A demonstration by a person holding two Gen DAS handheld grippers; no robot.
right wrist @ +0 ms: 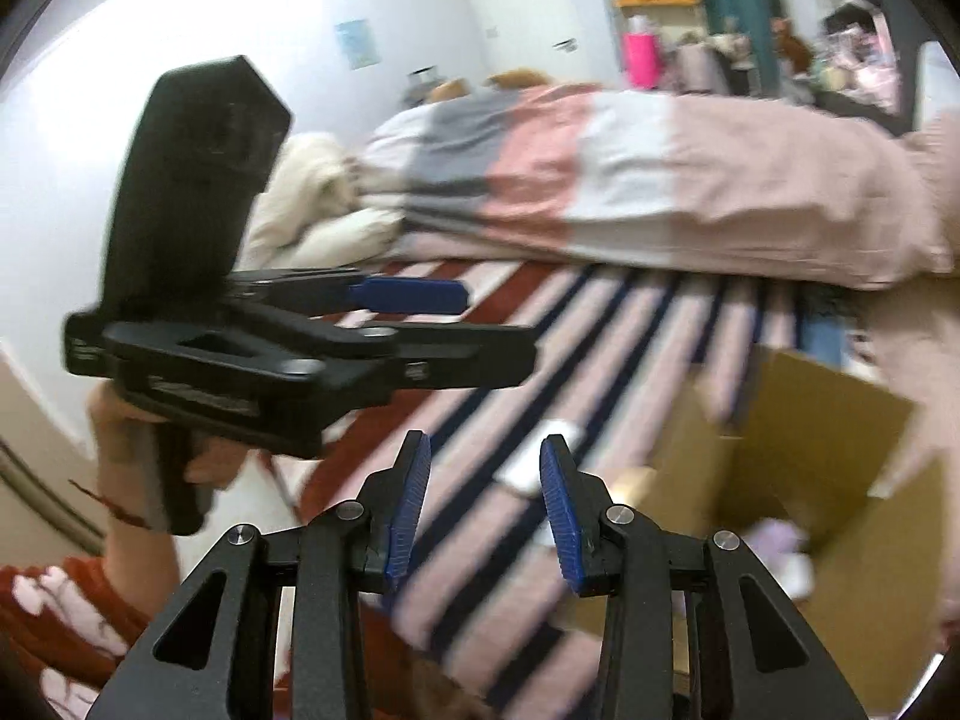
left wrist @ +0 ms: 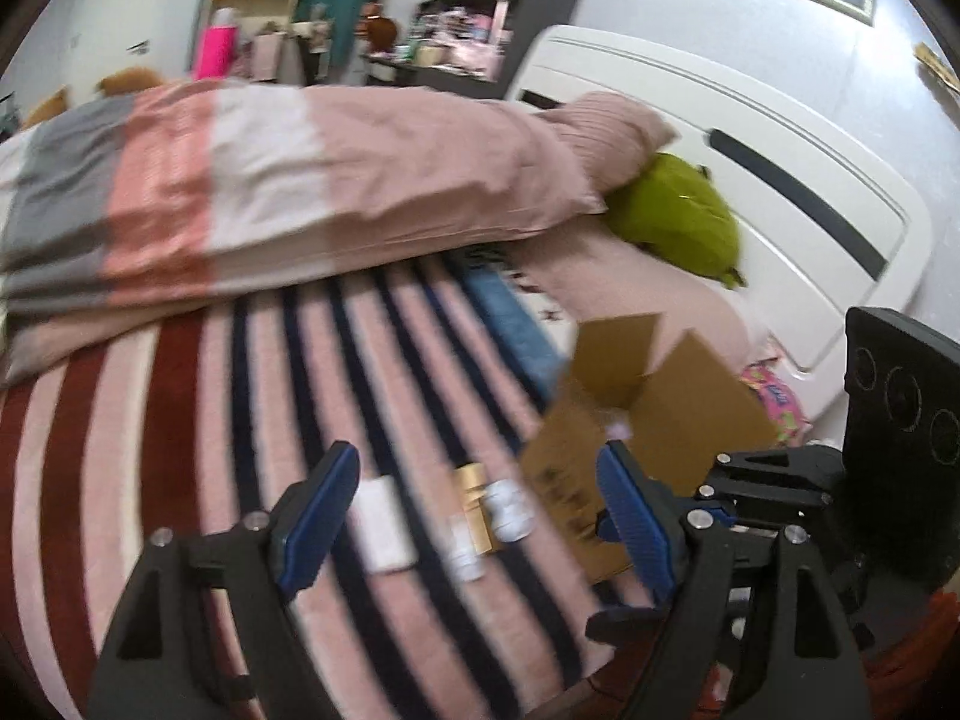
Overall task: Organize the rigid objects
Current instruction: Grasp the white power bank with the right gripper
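In the left wrist view, my left gripper is open and empty above the striped blanket. Between its fingers lie a white flat box, a gold box and small white bottles. An open cardboard box stands just right of them, with small items inside. In the right wrist view, my right gripper is open and empty over the blanket. A white object lies ahead of it and the cardboard box is to its right. The left gripper shows at left, held in a hand.
A folded pink and grey duvet lies across the bed beyond the blanket. A green plush rests against the white headboard. A blue item lies near the cardboard box. Shelves and clutter stand at the far wall.
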